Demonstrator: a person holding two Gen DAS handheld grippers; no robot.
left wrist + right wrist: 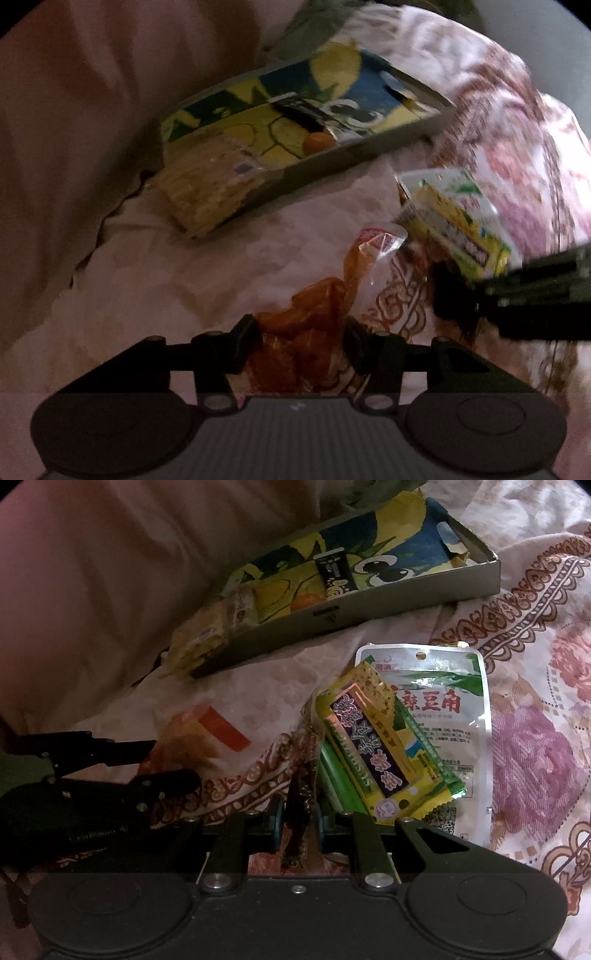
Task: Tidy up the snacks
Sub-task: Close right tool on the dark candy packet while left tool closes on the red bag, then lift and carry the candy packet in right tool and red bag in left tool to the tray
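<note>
- The left gripper [301, 341] is clamping a crinkly orange snack bag [317, 314] above the floral bedsheet [147, 295]; the slack film is risking a slip during carrying.
- The right gripper [297, 829] is pinching a thin dark wrapper [300, 812] beside the yellow packet [373, 753] and white pouch [443, 709]; dragging could be scattering them.
- The shallow box [369, 613] is lying tilted near the pillow [110, 572], well apart from both; dropped snacks may be sliding out.

The box [369, 602] lies at the back of the bed [535, 738], a sachet [334, 570] inside it. In front, to the right, one packet [373, 746] lies on a pouch [454, 716]. Left of them sits a bag [207, 734].
</note>
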